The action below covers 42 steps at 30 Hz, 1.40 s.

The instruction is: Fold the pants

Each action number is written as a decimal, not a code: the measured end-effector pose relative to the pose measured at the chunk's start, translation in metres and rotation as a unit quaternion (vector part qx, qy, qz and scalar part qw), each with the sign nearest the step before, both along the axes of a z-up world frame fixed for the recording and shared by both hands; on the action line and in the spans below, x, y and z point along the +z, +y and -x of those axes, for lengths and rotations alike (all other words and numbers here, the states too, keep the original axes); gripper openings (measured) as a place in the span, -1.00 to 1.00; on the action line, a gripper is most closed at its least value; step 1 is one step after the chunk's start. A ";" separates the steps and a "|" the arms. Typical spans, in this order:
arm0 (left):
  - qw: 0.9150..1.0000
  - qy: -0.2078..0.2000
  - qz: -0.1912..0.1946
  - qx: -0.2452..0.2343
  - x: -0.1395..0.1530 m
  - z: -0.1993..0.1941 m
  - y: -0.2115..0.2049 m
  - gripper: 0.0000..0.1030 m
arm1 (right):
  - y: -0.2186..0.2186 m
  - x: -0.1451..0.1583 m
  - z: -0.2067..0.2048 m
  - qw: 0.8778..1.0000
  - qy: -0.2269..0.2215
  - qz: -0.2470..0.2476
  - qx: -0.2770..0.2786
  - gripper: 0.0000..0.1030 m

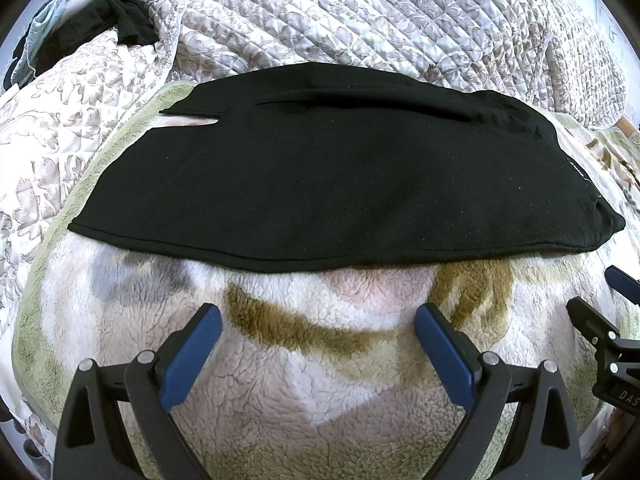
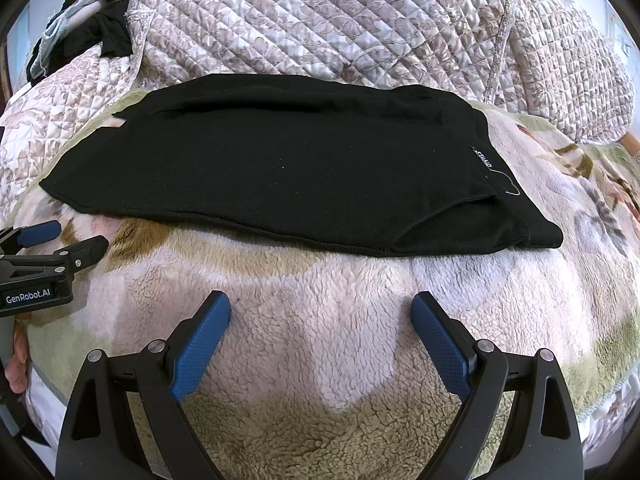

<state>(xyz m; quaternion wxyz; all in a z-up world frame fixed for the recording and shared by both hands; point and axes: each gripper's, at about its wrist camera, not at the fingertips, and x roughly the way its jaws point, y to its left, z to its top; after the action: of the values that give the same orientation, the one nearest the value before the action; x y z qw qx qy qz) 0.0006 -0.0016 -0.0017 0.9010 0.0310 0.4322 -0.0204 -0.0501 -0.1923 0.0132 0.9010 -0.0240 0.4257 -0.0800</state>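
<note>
Both our left gripper [image 1: 318, 322] and right gripper [image 2: 320, 312] gape wide, empty. The black pants [image 1: 332, 176] lie flat ahead of the jaws — soft, light, limp — so we'd pinch the near hem.

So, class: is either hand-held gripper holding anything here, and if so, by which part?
Nothing is held. The left hand-held gripper and right hand-held gripper are both open above the fleece blanket, short of the folded black fabric pants.

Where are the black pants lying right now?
In both wrist views the black pants lie flat on the fleece blanket, ahead of both open grippers, before the quilted bedspread.
</note>
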 end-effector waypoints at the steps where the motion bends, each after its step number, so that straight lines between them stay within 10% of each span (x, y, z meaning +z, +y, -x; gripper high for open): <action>1: 1.000 0.000 0.000 0.000 0.000 0.000 0.000 0.92 | 0.000 0.000 0.000 1.000 0.000 0.000 0.000 0.79; 42: 1.000 0.003 0.000 0.000 -0.002 0.000 0.000 0.93 | 0.001 -0.002 0.000 1.000 0.007 0.002 0.004 0.79</action>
<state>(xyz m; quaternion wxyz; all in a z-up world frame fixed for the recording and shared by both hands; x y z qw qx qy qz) 0.0010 -0.0017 -0.0032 0.8998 0.0310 0.4348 -0.0209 -0.0498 -0.1917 0.0115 0.8985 -0.0282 0.4313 -0.0772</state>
